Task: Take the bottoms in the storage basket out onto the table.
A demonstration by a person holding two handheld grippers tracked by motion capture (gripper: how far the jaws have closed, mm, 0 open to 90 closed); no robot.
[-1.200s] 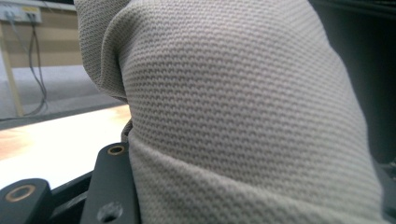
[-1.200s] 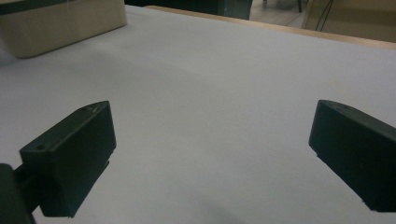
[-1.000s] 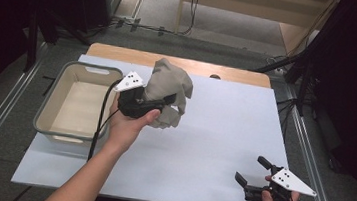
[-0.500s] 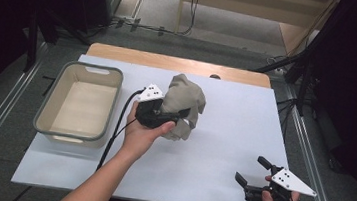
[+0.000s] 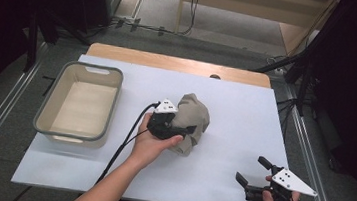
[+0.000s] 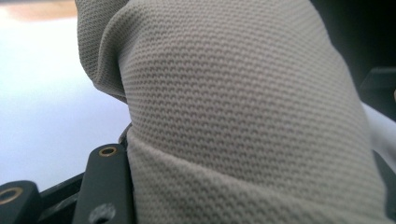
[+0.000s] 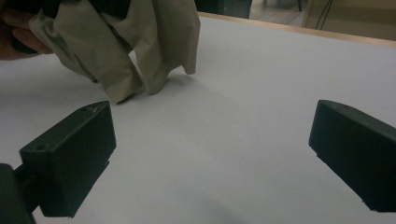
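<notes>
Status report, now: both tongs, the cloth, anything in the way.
Left tongs gripping beige cloth, its lower folds touching the white tabletop. Right tongs open, empty, at the near edge. Basin off left; nothing in the way.

The high view looks forward and down over the white worktop [image 5: 245,117], the left gripper view presses close against the beige cloth [image 6: 243,121], and the right gripper view, low over the worktop, sees that cloth farther off.

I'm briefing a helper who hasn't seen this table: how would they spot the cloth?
On the white table, look right of the grey bin, near the middle. The cloth is the crumpled beige bundle in the left gripper, the one soft thing there.
</notes>
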